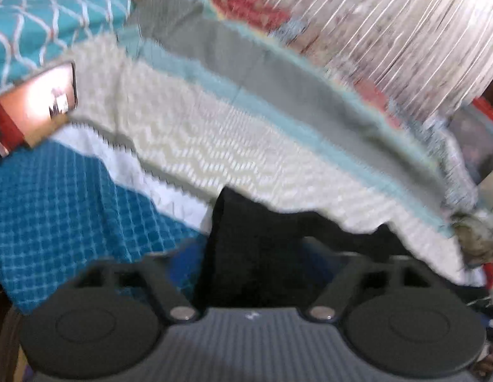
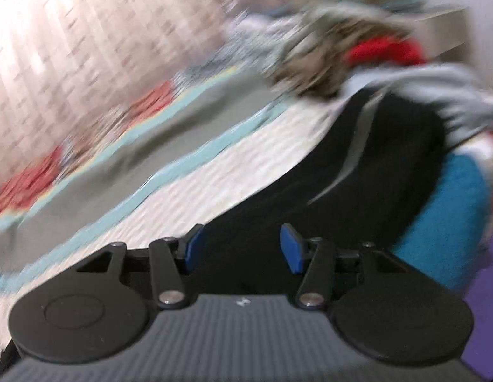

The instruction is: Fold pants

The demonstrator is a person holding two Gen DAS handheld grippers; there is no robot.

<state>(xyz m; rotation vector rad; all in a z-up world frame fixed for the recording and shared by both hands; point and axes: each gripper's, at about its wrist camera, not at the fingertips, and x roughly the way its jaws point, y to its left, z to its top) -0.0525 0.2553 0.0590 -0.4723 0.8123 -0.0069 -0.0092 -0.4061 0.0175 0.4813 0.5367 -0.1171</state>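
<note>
Right wrist view: right tool (image 2: 241, 250) is hovering just over the black pants (image 2: 357, 165), blue pads (image 2: 291, 248) spread apart, pinching nothing. Left wrist view: left tool (image 1: 256, 273) is sitting at the pants' (image 1: 256, 248) near edge; fingertips hidden behind dark cloth, so grip state cannot be told. Pants are lying bunched on the bed quilt (image 1: 214, 146), partly over the teal checked cloth (image 1: 65, 207). Judgement: folding is looking barely begun; flattening and all folds remaining. Heavy blur in both views.

Bed (image 1: 214, 133) covered by striped quilt: cream zigzag band, pale teal, grey. Black pants (image 2: 367, 172) lie on it. Phone (image 1: 36, 102) rests at its edge beside a teal patterned pillow (image 1: 49, 22).
</note>
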